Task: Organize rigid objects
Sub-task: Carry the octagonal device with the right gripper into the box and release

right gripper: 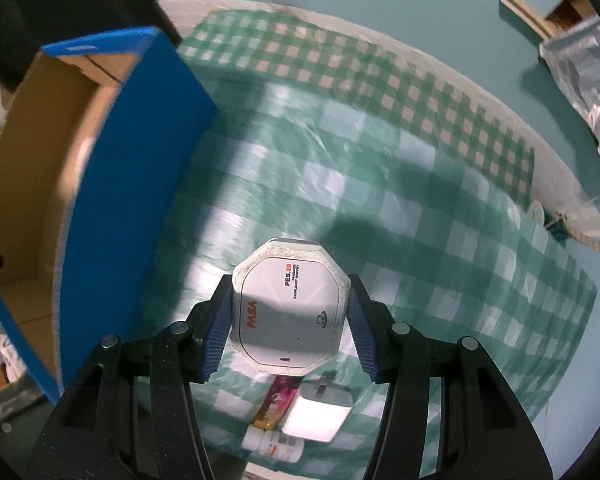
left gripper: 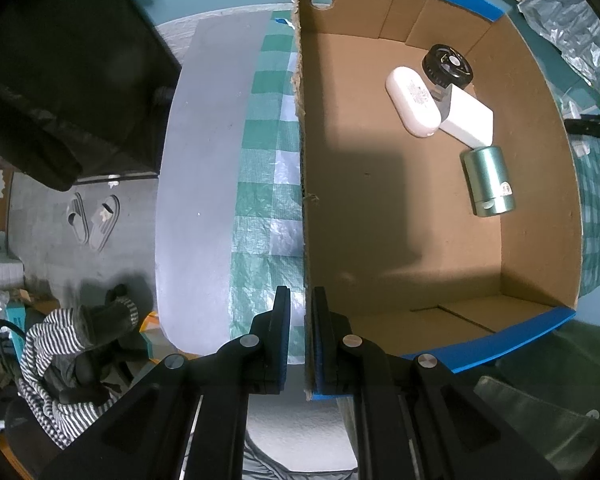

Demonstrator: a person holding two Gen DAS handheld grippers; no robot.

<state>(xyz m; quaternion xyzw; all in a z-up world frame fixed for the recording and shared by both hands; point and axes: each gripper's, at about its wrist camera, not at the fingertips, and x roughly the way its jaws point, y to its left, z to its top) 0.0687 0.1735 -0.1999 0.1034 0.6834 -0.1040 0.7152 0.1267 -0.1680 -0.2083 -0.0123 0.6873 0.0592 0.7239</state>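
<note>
Over on the left side of the tabletop [right gripper: 440, 200], with its green checked cloth, sits the cardboard box [left gripper: 380, 208] with blue outer walls, and it's already got a few things in it: a white oval case [left gripper: 412, 100], a white charger block [left gripper: 470, 118], a black round fan-looking gadget [left gripper: 448, 66] and a teal metal cylinder [left gripper: 490, 184]. All four are bunched toward the far right corner of the box floor, so there's loads of bare cardboard left.

Left gripper [left gripper: 300, 332] is clamped tight on the near-left wall of the box, one pad outside and one inside, basically just holding the box steady.

Right gripper [right gripper: 288, 316] has its blue pads pressed on both sides of an octagonal white device [right gripper: 290, 312] with orange "PASA" lettering. It looks lifted clear of the cloth, hanging to the right of the box and not over it yet.

So my read: roughly halfway-ish. Four items stowed, one in the air, and at least three more waiting on the cloth below the held one: a pink and yellow packet [right gripper: 276, 404], a white plug adapter [right gripper: 320, 412] and a small white bottle [right gripper: 274, 448] lying together. Can't tell if anything else is hiding outside these views.

What's left, I'd guess, is carrying the octagon over the blue wall, dropping it in the open area, then coming back for that little pile.
</note>
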